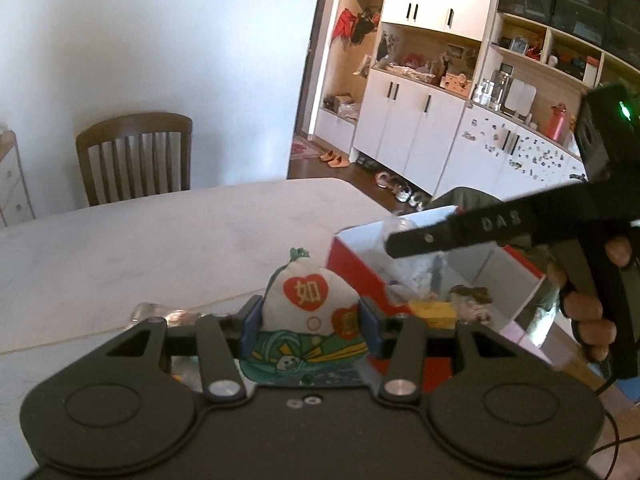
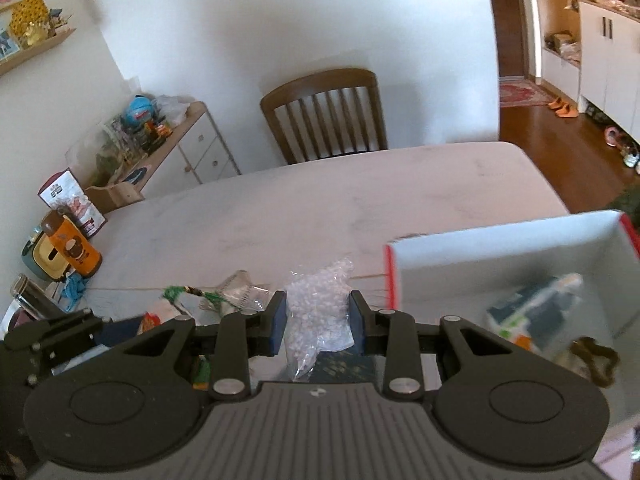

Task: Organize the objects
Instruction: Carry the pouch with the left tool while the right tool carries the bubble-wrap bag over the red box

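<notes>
Left tool is pinching a soft, light pouch mid-body; right tool is squeezing a slippery bag beside the box.

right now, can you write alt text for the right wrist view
The right tongs grip a clear bag of small white pieces above a pale table. An open red-and-white box holding a few items sits to the right, and a wooden chair stands beyond.

Bright, even daylight; fisheye bending curves the edges; the red-and-white box looks motion-blurred in the right wrist view.
</notes>
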{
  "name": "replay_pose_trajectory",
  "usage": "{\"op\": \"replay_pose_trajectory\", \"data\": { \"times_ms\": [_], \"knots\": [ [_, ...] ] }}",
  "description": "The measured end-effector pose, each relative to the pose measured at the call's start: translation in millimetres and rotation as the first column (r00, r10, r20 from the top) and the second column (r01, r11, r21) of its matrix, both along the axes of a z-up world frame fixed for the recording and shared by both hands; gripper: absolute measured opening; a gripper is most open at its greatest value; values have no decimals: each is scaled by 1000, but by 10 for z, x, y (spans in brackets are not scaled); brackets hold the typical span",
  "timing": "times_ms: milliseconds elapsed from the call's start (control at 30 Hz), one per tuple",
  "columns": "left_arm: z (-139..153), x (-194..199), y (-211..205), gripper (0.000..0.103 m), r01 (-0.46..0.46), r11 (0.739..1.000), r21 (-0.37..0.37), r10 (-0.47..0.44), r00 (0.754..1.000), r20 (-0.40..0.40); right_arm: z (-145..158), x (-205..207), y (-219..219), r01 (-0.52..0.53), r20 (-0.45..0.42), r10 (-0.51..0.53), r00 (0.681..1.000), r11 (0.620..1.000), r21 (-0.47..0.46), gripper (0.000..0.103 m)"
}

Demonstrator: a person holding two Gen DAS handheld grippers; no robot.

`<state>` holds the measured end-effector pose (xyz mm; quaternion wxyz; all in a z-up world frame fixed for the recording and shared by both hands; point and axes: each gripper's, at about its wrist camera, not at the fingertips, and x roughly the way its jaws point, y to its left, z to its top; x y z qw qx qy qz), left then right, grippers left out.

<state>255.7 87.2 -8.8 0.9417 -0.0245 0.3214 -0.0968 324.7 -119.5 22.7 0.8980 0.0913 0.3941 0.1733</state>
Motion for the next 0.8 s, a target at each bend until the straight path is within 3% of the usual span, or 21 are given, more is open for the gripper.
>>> {"op": "replay_pose_trajectory", "data": {
  "times_ms": [467,800],
  "knots": [
    [160,333,-726,50,47,999,-15,-47,999,-24,-63,-217,-1123,96,-23,-97,995,995,-23,32],
    [175,708,-1279,50,49,999,-6,-49,999,-23,-196,-118,-1707,91,-41,-92,995,996,-23,32]
  ]
}}
